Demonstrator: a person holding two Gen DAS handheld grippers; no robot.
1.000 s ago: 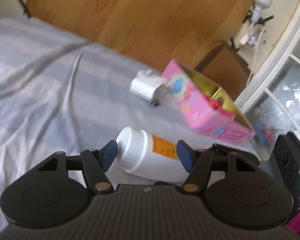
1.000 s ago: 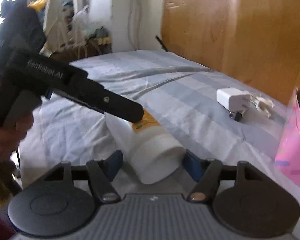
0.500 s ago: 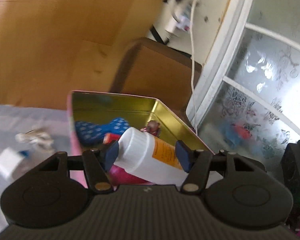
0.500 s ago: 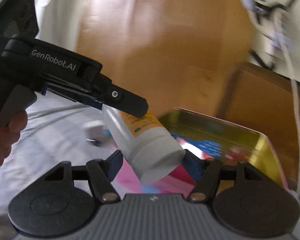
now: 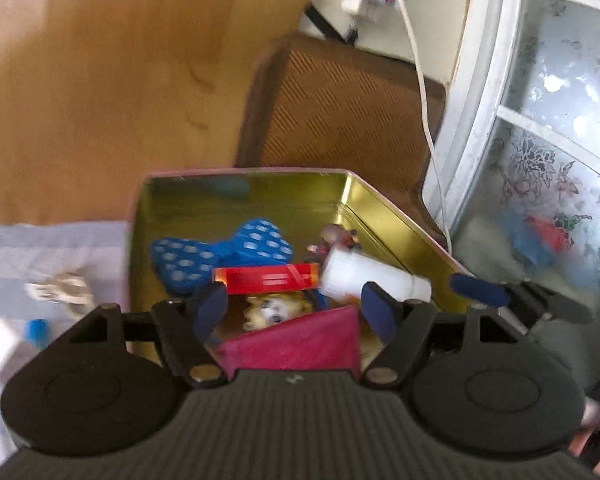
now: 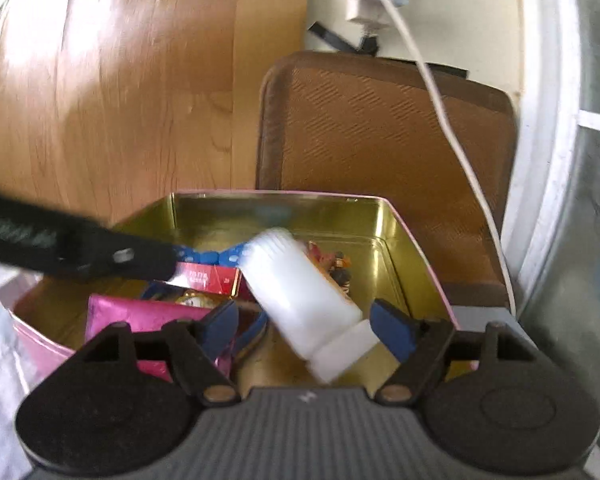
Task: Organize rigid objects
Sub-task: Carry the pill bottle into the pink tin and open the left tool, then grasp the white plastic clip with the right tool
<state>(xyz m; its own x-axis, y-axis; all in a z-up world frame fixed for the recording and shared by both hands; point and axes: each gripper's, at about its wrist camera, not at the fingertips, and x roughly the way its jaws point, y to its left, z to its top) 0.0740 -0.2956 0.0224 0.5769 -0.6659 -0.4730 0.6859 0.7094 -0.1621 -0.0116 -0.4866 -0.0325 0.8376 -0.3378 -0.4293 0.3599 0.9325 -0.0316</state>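
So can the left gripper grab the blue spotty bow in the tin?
Probably yes. The left gripper is open above the tin, and the blue bow lies mostly uncovered; only the red box overlaps its near edge.

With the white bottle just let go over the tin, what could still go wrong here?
1. The white bottle is tilted and blurred between the opened pads of the right gripper; it may land unevenly on the pink packet and red box and roll.
2. The tin is already crowded, so the bottle may end up propped high.
3. The left gripper hangs low over the tin and could clip its rim on leaving.
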